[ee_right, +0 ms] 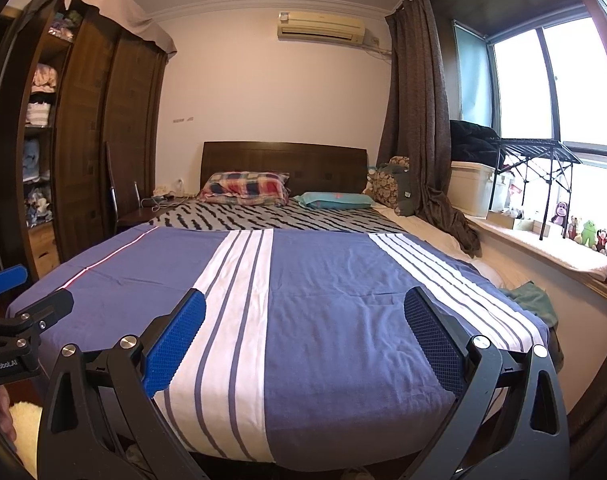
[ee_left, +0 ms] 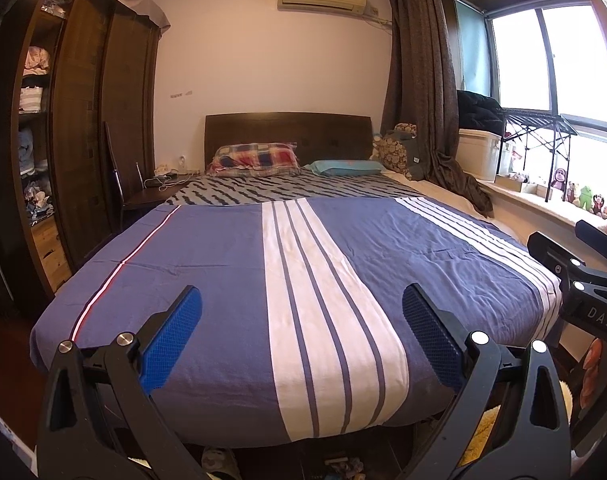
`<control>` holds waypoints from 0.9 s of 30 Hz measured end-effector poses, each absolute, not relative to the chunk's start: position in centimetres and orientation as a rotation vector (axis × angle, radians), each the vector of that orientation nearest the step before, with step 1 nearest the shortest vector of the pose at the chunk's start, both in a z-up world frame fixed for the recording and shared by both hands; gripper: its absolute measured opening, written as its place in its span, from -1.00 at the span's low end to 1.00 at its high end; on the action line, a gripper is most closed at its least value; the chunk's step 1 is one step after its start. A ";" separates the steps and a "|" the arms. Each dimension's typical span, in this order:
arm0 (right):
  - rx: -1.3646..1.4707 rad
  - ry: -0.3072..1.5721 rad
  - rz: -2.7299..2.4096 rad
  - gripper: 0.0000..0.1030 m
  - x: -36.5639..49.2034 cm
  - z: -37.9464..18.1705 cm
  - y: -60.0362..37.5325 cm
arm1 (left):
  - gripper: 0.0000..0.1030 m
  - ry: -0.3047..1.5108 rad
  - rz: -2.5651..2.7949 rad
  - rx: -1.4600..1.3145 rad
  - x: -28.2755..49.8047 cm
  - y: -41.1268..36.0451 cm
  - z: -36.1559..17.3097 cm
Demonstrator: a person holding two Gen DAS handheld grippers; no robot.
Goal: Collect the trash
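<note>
No trash shows on the bed in either view. My left gripper [ee_left: 302,328] is open above the foot of the bed, its blue pads wide apart with nothing between them. My right gripper [ee_right: 305,330] is open too, held beside it over the blue striped cover [ee_right: 323,300]. The right gripper's black body [ee_left: 583,280] shows at the right edge of the left wrist view, with a hand below it. The left gripper's blue fingertip [ee_right: 5,278] shows at the left edge of the right wrist view. Small items lie on the floor under the bed's foot [ee_left: 343,466], too dark to identify.
A dark wooden wardrobe [ee_left: 83,120] with open shelves stands left. A nightstand [ee_left: 151,196] with cables sits by the headboard. Pillows [ee_left: 255,160] lie at the bed's head. Right: curtain [ee_left: 423,80], window sill with toys [ee_left: 583,196], a storage box, a folding rack. A green cloth [ee_right: 535,300] lies beside the bed.
</note>
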State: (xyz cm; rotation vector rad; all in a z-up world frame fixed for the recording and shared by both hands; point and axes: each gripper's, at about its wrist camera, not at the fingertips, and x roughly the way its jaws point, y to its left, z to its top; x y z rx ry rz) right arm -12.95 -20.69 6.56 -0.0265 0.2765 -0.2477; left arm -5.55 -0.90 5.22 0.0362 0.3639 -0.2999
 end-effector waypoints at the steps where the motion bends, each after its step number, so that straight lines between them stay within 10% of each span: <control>1: -0.026 0.277 -0.247 0.93 -13.0 6.6 -20.7 | 0.85 0.363 -0.300 0.035 -5.6 -0.9 5.2; 27: -0.035 0.293 -0.231 0.93 -12.6 6.8 -20.3 | 0.85 0.366 -0.306 0.036 -5.6 -0.8 5.5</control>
